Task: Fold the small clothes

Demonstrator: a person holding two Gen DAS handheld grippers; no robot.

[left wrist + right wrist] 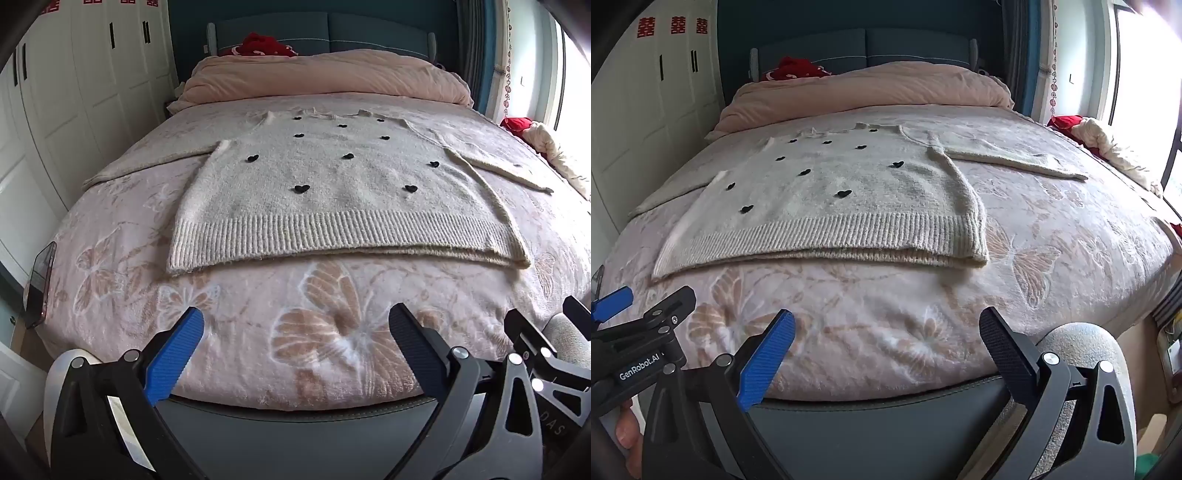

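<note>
A cream knit sweater (332,192) dotted with small black hearts lies flat, sleeves spread, on a pink butterfly-print blanket (332,332) covering the bed, hem toward the foot. A bunched pink duvet (325,77) sits below the blue headboard (332,33); white wardrobes (74,92) stand on one side, a bright window (1137,74) on the other. The left gripper (295,343) and right gripper (886,343) hover over the foot of the bed, jaws spread, grasping nothing.

Bare butterfly-print blanket (332,332) between both wide-open grippers and sweater (332,192) hem: open approach from bed foot. Bare blanket also beside sweater's right side (1071,240). Phone (40,284) sits at bed's left edge. Rolled pink duvet (325,77) blocks far end. Cream and red cloth pile (1108,147) crowds right edge by window.
</note>
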